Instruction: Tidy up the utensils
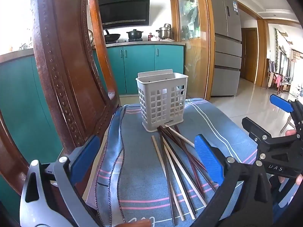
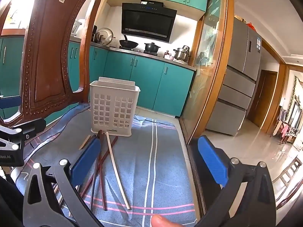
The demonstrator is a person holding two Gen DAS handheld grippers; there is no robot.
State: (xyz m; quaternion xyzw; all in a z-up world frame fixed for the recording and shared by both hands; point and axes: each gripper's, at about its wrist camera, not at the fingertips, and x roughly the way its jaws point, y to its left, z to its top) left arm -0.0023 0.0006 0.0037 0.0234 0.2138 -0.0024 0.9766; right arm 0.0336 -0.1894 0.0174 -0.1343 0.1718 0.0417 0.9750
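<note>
Chopsticks (image 1: pixel 176 162) fanned on striped cloth (image 1: pixel 136 170) at 6 o'clock of empty holder (image 1: pixel 162 102).
Left tongs (image 1: pixel 147 158) released; right tongs (image 2: pixel 149 160) released, grasping nothing.

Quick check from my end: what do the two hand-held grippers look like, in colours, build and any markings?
Both match: the left hand-held gripper and right hand-held gripper have ribbed blue pads on black and grey linkage arms with silver pivot pins. White lettering marks each black body, only partly readable. No cables or sleeves are visible.

chopsticks (image 1: pixel 176 162): near ends hidden behind left gripper's blue pad (image 1: pixel 208 158) | chopsticks, right view: left ones covered by pad (image 2: pixel 85 160) | basket (image 1: pixel 162 102) label: too small to read | fingertip (image 2: pixel 161 222): cut by bottom edge
</note>
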